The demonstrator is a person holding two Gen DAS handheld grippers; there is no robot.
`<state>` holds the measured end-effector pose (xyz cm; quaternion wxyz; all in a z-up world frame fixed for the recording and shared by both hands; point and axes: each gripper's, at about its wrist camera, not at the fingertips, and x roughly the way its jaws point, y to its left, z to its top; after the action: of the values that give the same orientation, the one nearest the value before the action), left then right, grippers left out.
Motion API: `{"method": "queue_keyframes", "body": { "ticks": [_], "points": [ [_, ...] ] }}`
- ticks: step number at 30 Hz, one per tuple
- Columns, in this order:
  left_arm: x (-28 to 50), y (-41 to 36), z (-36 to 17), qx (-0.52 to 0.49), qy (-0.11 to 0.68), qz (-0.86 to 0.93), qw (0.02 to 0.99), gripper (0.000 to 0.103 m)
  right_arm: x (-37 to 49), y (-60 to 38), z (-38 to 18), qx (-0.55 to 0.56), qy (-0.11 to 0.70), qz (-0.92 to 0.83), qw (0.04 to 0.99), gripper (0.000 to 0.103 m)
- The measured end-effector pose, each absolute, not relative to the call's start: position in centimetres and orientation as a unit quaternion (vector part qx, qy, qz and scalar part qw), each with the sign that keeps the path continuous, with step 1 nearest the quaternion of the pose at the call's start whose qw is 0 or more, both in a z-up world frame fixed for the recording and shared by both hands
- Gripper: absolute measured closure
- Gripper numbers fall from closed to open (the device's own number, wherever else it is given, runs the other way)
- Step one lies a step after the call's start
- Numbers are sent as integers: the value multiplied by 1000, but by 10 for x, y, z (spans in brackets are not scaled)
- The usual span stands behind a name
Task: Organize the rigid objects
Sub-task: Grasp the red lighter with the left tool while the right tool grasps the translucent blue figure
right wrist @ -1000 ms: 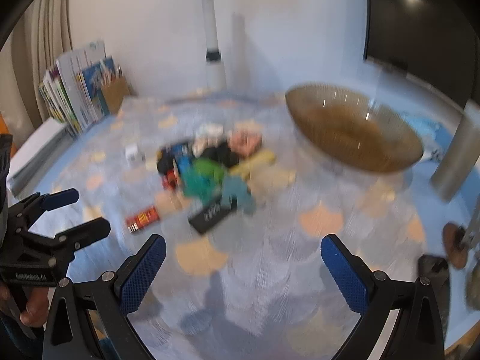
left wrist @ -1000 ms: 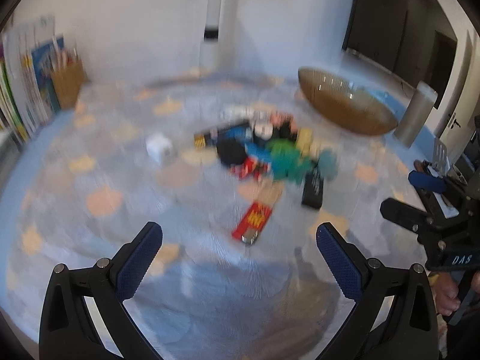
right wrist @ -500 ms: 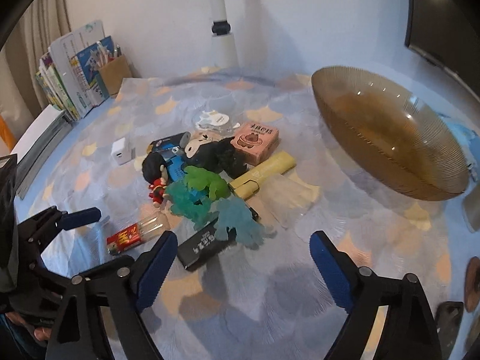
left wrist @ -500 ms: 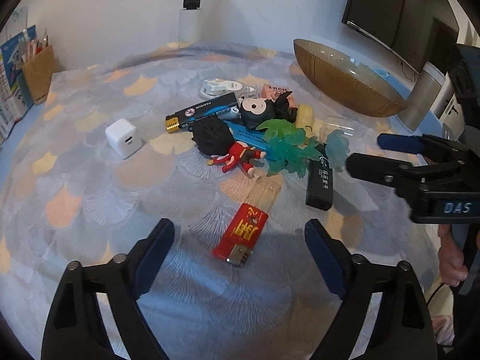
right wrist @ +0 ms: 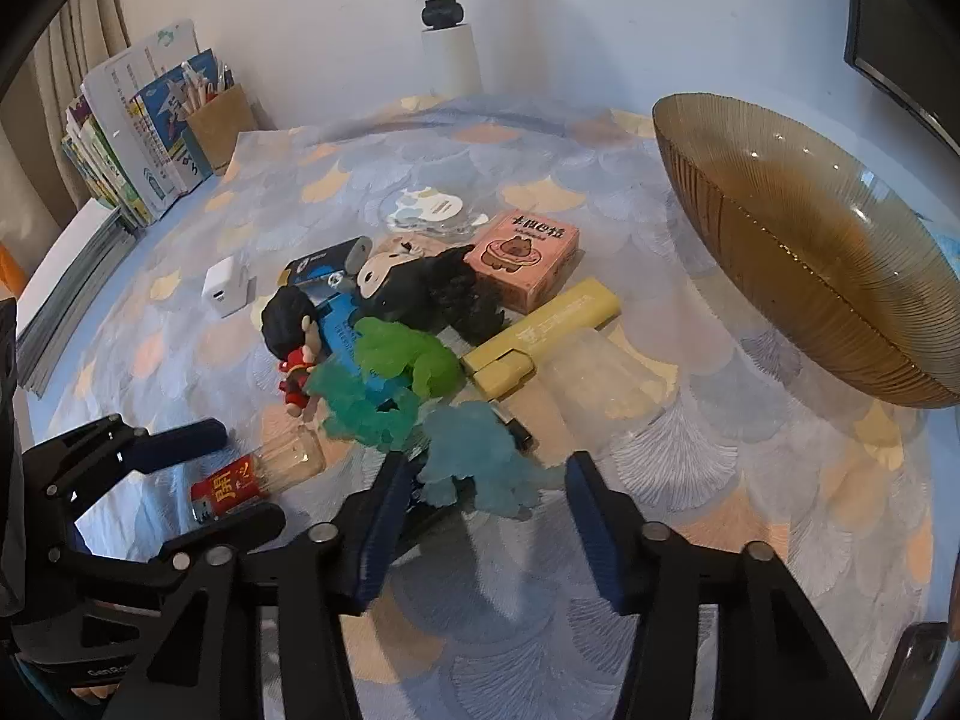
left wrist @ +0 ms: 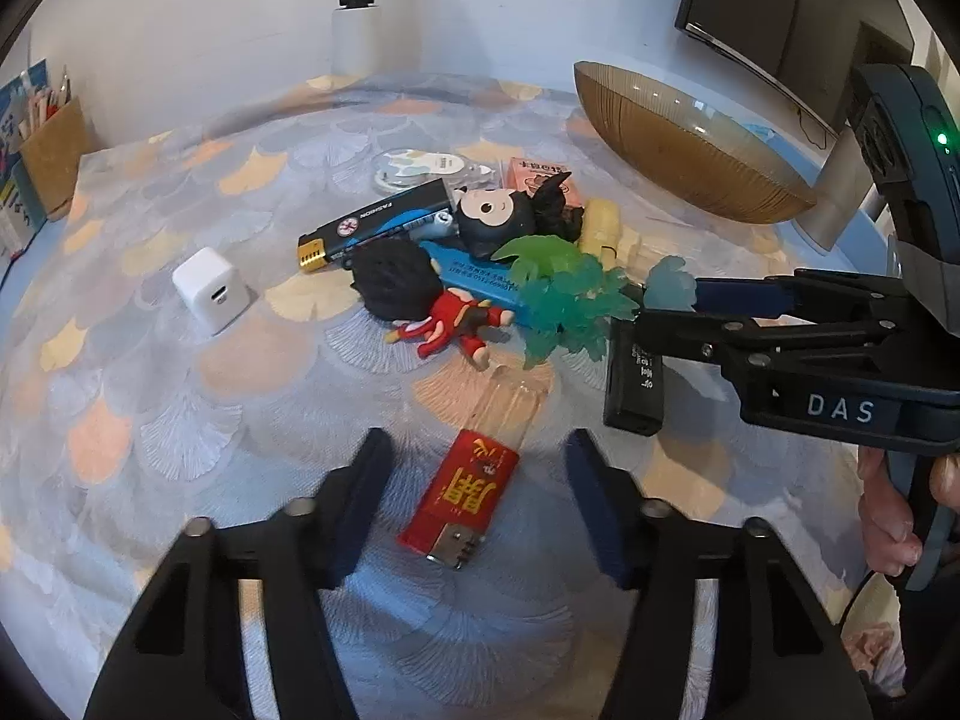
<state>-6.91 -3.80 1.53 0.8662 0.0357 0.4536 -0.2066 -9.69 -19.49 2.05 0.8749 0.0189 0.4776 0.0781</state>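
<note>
Lighter (left wrist: 465, 492), red-labelled with a clear smooth body, lies flat on the tablecloth (left wrist: 180, 420) between the wide-open left gripper (left wrist: 474, 498); likely light, rigid, slippery, so grip across its long sides; right gripper (right wrist: 480, 510) wide open over the blue figurine (right wrist: 474, 456)

tablecloth (left wrist: 180, 396): pale blue, fan-shaped scales with peach and yellow patches
lighter (left wrist: 465, 495): red label with gold characters, clear upper end
bowl (right wrist: 798, 252): amber-brown glass, fine ribbing, right of frame
charger cube (left wrist: 210, 290): white
box (right wrist: 525, 258): pink, brown animal print
highlighter (right wrist: 540, 330): pale yellow
figurine (left wrist: 447, 321): red suit, black hair
gripper pads (left wrist: 360, 504): dark blue on black
</note>
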Motion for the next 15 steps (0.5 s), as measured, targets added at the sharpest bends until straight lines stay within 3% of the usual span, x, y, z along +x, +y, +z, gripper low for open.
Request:
{"method": "queue_keyframes", "body": {
  "ticks": [2,4,15],
  "points": [
    [-68,-40,15,41,453,-203,867,73,-97,-197,21,22,476,81,876,56],
    [-69,-41,16,43,452,-204,868,79,-98,-199,20,23,474,82,877,56],
    [-79,-22,27,15,440,-185,878,83,-147,-205,40,26,456,104,884,57]
  ]
}}
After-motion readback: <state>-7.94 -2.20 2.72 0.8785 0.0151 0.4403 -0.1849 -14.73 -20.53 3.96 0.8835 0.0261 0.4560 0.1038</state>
